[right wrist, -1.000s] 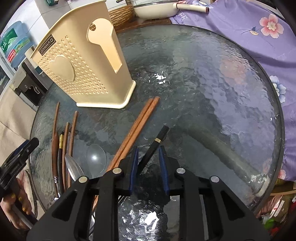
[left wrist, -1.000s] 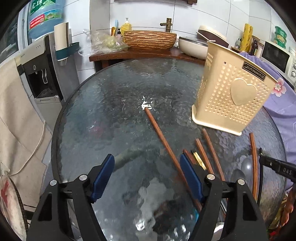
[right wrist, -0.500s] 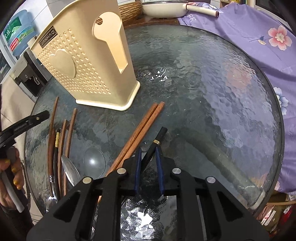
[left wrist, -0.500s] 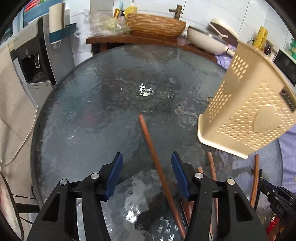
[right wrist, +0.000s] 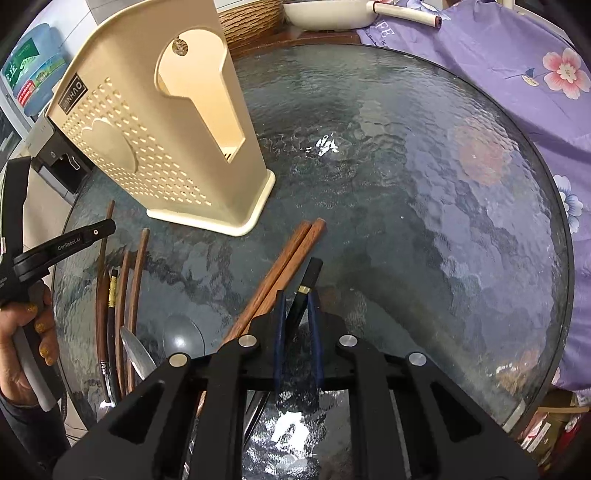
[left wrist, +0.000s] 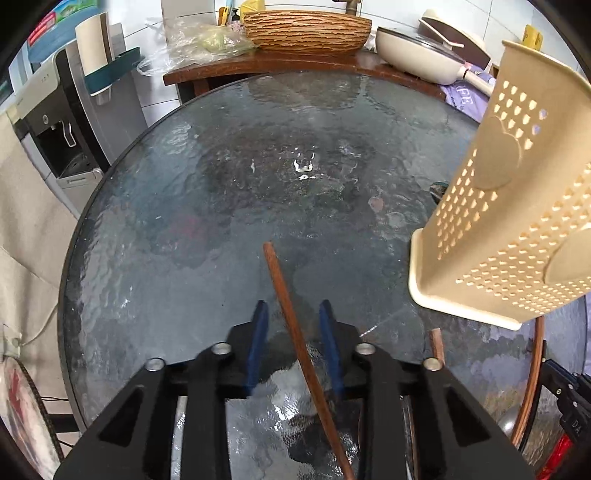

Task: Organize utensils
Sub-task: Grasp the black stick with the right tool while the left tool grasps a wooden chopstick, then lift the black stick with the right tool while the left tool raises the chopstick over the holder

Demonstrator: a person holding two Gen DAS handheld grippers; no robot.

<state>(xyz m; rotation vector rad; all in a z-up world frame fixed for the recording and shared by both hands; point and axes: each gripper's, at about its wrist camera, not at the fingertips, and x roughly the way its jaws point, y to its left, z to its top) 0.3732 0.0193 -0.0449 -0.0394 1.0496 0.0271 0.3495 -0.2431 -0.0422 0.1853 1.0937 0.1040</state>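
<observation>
My left gripper [left wrist: 293, 308] straddles a brown wooden chopstick [left wrist: 286, 295] that lies on the glass table [left wrist: 184, 221]; its jaws are narrowed but stand apart from the stick. My right gripper [right wrist: 295, 295] is shut on a black chopstick [right wrist: 308, 277] with a gold band. Two brown chopsticks [right wrist: 288, 258] lie side by side just left of it. The cream perforated utensil holder [right wrist: 147, 122] stands upright at the far left in the right wrist view and at the right in the left wrist view [left wrist: 509, 221].
Several more chopsticks [right wrist: 122, 295] and a metal spoon [right wrist: 138, 360] lie at the table's left edge in the right wrist view. A purple floral cloth [right wrist: 517, 66] lies beyond the table. A woven basket [left wrist: 306, 29] and pan [left wrist: 417, 55] sit on the sideboard.
My left gripper moved over the brown chopstick and its jaws narrowed around it. My right gripper closed onto the black chopstick.
</observation>
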